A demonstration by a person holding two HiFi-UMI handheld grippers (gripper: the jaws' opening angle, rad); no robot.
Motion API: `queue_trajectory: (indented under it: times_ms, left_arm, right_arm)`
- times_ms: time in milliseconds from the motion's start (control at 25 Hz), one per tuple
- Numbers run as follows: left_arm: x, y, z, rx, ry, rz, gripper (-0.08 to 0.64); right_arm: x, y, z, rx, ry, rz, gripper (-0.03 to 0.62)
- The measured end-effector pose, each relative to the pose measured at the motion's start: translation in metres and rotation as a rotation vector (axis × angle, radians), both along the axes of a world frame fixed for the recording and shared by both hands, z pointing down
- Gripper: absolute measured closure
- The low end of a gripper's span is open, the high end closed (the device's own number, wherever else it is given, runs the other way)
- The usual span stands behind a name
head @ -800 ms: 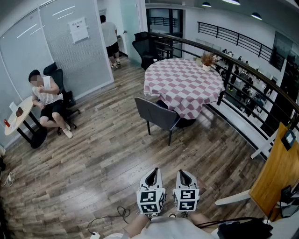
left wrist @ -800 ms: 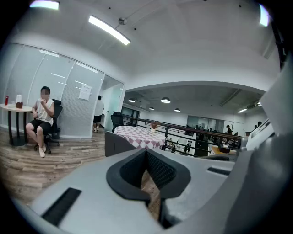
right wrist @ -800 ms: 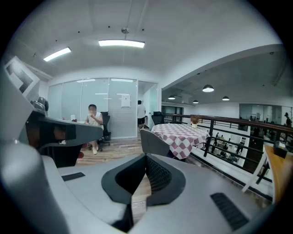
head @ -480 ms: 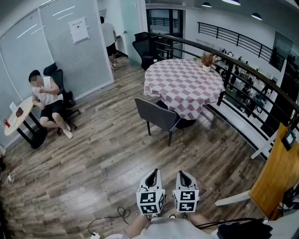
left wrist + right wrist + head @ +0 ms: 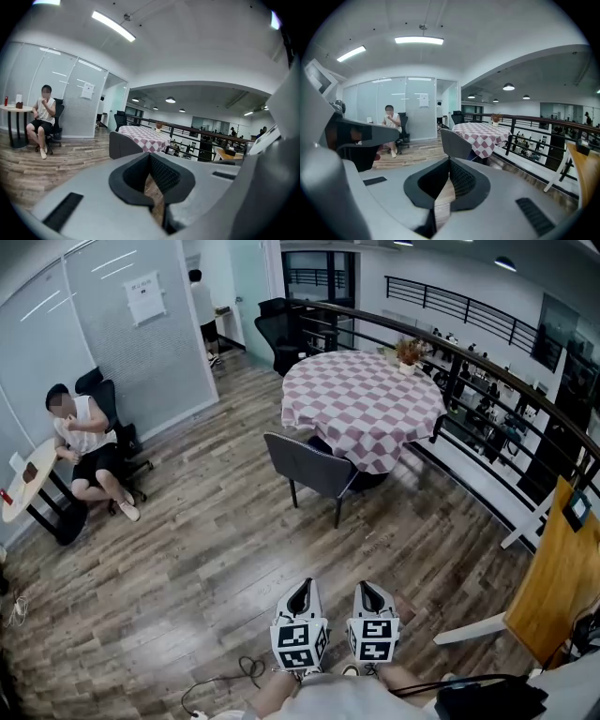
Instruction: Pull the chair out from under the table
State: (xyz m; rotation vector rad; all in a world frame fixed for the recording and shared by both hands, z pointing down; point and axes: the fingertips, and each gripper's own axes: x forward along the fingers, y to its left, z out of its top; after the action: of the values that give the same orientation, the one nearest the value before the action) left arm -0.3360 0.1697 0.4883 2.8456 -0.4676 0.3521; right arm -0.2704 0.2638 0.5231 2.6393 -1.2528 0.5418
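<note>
A grey chair (image 5: 307,468) stands at the near edge of a round table (image 5: 364,399) draped in a red-and-white checked cloth, its seat partly under the cloth. My left gripper (image 5: 302,593) and right gripper (image 5: 371,592) are held side by side close to my body, far short of the chair, both shut and empty. The left gripper view shows the left gripper (image 5: 150,157) with jaws closed, and the chair (image 5: 123,145) and table (image 5: 143,133) beyond. In the right gripper view the right gripper (image 5: 450,161) is closed too, pointing at the chair (image 5: 457,143).
A person (image 5: 84,442) sits at the left by a small round table (image 5: 23,486). A black railing (image 5: 487,371) runs behind the checked table. Black office chairs (image 5: 281,329) stand at the back. A wooden board (image 5: 562,577) leans at right. A cable (image 5: 225,676) lies on the floor near my feet.
The head view has shifted slightly, and the room sits a little higher and further left in it. Both grippers hold the same place, still shut. The chair has not moved.
</note>
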Motion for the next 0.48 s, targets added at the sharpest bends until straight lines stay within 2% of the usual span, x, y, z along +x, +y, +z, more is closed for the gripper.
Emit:
queue_trajectory:
  times_ms: [280, 480]
  left_arm:
    - [0.010, -0.031, 0.000, -0.018, 0.013, 0.022, 0.558]
    - [0.023, -0.033, 0.008, -0.021, -0.006, 0.071, 0.558]
  right_arm:
    - [0.004, -0.026, -0.002, 0.002, 0.010, 0.044, 0.574]
    - [0.013, -0.020, 0.012, -0.020, -0.020, 0.099, 0.574]
